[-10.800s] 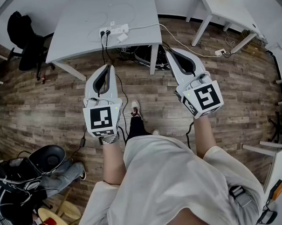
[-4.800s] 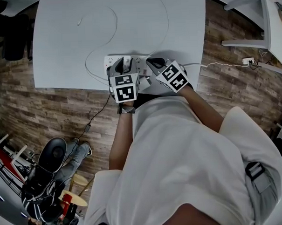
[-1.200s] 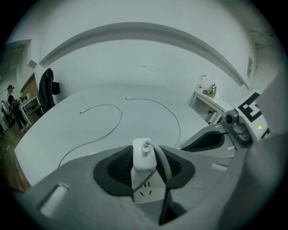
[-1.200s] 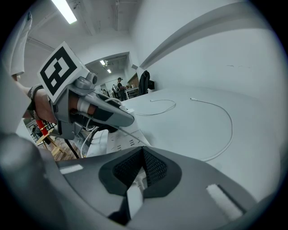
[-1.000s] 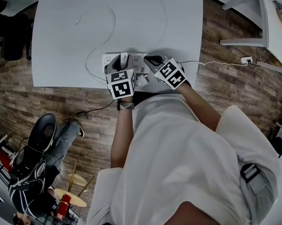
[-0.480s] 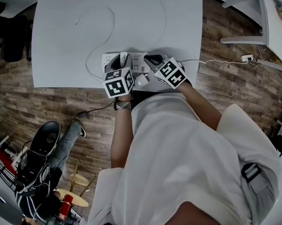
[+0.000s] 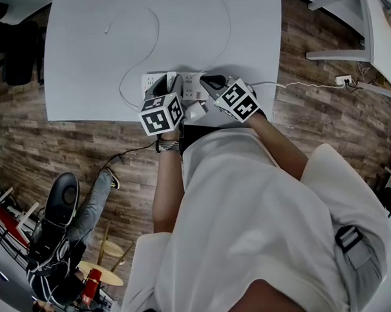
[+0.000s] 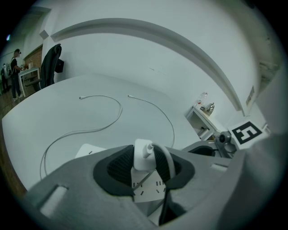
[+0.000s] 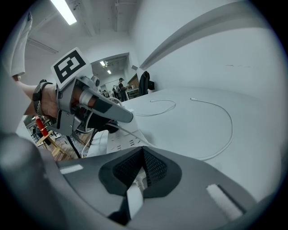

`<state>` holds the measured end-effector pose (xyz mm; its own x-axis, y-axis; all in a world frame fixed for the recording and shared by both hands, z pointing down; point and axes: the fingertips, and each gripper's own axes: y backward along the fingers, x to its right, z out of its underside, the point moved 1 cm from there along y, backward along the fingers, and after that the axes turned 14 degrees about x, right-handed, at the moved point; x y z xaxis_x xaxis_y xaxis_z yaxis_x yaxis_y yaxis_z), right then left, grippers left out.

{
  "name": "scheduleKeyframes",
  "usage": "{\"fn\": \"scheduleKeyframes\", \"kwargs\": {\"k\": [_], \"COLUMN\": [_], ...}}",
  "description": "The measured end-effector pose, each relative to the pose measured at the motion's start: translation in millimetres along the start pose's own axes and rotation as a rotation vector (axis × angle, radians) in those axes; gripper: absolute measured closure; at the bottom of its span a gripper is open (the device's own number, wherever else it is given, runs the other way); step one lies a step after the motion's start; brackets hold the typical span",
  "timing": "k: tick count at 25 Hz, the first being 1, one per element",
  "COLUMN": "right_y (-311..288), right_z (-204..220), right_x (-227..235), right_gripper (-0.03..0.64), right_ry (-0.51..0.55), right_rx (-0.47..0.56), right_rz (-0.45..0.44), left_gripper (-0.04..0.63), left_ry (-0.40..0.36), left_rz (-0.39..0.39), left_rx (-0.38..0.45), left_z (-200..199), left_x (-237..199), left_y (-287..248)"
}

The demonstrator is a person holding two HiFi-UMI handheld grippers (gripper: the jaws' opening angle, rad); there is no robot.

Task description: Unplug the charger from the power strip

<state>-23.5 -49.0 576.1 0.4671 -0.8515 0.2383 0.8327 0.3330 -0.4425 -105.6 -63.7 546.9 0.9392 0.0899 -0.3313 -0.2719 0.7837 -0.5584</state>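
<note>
A white charger (image 8: 142, 152) stands upright in the white power strip (image 8: 146, 191), its cable arching off the top. My left gripper (image 8: 145, 167) is shut on the charger, one dark pad against each side. In the head view that gripper (image 7: 169, 84) reaches over the strip (image 7: 189, 81) near the white table's (image 7: 88, 60) front edge. My right gripper (image 9: 140, 173) is shut on the strip's right end, a white piece showing between its pads. From there the left gripper (image 9: 101, 108) is seen over the strip (image 9: 119, 143).
A thin white cable (image 7: 145, 38) curls over the table behind the strip. A black cord (image 7: 127, 154) hangs to the wooden floor. A person sits on a chair (image 7: 56, 216) at lower left. Another white table (image 7: 377, 21) and a floor socket (image 7: 343, 82) lie to the right.
My left gripper has rolled about its own line, its marker cube tipping toward the left, still closed on the charger. The right gripper has not moved. The seated person has shifted.
</note>
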Motion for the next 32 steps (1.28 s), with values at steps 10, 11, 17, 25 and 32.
{"fn": "scheduleKeyframes", "kwargs": {"k": [10,11,17,25,32], "right_y": [0.8,0.8,-0.4,1.8,0.4], "right_z": [1.9,2.1,0.7,2.7,1.1], "right_x": [1.4,1.3,0.4,0.0,0.2], "right_gripper": [0.615,0.615,0.615,0.615,0.615], "right_ry": [0.004,0.004,0.009,0.021,0.024], "right_rx": [-0.009,-0.009,-0.008,-0.017,-0.008], "right_rz": [0.005,0.006,0.011,0.007,0.002], "left_gripper": [0.456,0.456,0.454,0.454,0.453], "left_ry": [-0.193,-0.203,-0.198,-0.136,-0.102], "left_rz": [-0.042,-0.043,-0.039,-0.032,-0.030], "left_rx": [-0.001,-0.004,-0.004,0.016,0.014], "left_z": [2.8,3.0,2.6,4.2,2.6], "left_x": [7.1,7.7,6.3,5.3,2.6], "left_y": [0.7,1.2,3.6,5.4,2.4]}}
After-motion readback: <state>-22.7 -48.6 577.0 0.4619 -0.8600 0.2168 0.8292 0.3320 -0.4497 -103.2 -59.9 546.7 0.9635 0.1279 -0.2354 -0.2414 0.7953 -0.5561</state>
